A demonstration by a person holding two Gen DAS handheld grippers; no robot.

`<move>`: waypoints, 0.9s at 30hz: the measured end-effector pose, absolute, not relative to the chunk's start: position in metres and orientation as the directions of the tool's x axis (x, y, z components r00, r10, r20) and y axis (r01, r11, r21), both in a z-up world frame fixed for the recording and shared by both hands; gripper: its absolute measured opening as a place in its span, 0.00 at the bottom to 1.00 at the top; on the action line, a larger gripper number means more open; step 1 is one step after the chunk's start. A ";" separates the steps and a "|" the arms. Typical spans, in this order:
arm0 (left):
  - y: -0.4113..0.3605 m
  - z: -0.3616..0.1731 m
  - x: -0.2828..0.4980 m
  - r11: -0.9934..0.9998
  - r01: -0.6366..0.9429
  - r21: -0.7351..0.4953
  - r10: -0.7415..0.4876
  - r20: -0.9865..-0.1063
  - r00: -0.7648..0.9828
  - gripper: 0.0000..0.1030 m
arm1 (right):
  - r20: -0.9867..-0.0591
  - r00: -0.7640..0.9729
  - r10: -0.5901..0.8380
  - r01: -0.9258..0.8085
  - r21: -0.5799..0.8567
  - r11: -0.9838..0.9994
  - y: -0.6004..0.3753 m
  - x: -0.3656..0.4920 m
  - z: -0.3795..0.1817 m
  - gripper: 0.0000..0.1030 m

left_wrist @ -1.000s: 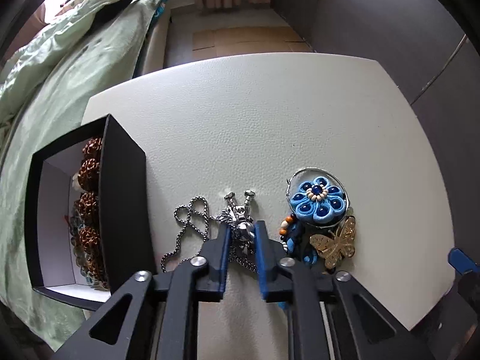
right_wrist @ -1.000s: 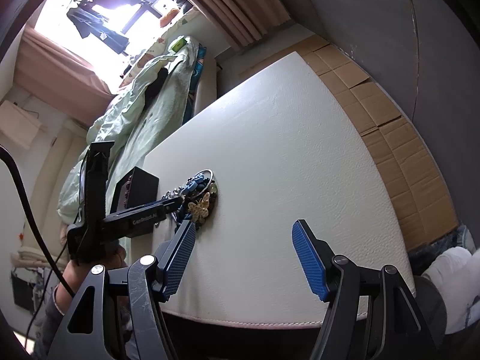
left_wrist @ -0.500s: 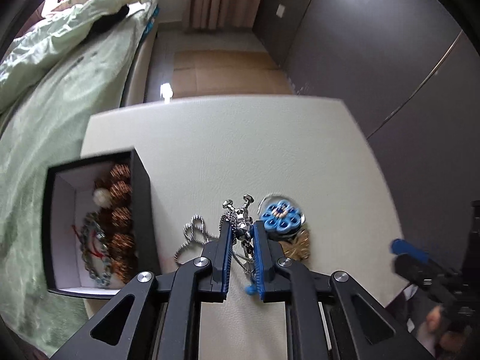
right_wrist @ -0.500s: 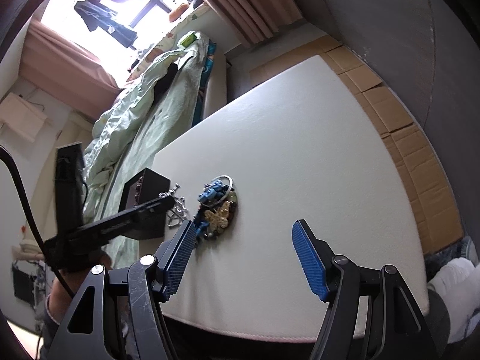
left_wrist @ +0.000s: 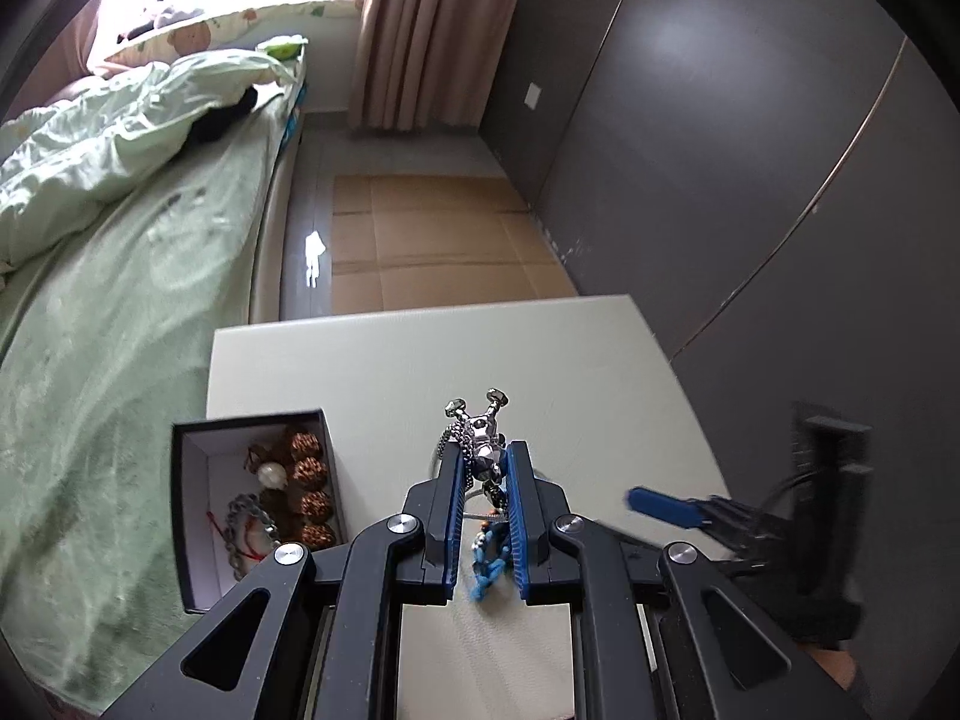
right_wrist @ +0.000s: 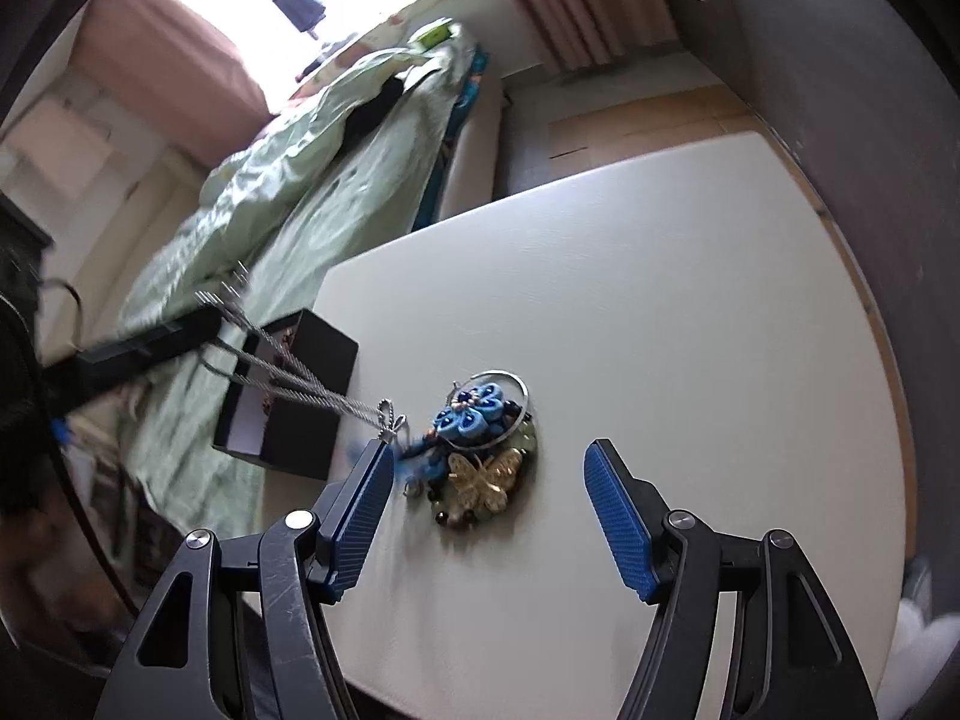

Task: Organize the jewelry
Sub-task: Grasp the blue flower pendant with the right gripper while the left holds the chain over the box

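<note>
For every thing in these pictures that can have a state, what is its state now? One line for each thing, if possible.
Left hand-held gripper: shut on the silver pendant.
Silver pendant: held above the table, its chain pulled taut.
Chain: stretched, its low end tangled in the jewelry pile.
Right hand-held gripper: open, empty.
Black box: open, bracelets inside.
Jewelry pile: lying on the white table.
</note>
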State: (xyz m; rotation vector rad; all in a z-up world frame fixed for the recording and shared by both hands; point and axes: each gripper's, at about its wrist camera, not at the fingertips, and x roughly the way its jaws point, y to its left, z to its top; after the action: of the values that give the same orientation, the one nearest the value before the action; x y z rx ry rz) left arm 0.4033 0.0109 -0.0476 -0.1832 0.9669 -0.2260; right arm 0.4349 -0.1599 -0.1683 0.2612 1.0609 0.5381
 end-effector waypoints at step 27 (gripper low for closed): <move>0.066 -0.020 0.387 0.949 0.070 -0.309 -0.283 -0.726 0.627 0.13 | -0.815 0.305 0.493 -0.411 0.355 0.840 -0.108 0.464 -0.186 0.26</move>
State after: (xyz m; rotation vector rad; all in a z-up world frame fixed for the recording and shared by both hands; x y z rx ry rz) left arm 0.3873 0.0663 -0.0196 -0.2622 0.8724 -0.2048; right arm 0.4641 -0.1077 -0.1862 0.0854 1.1099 0.5993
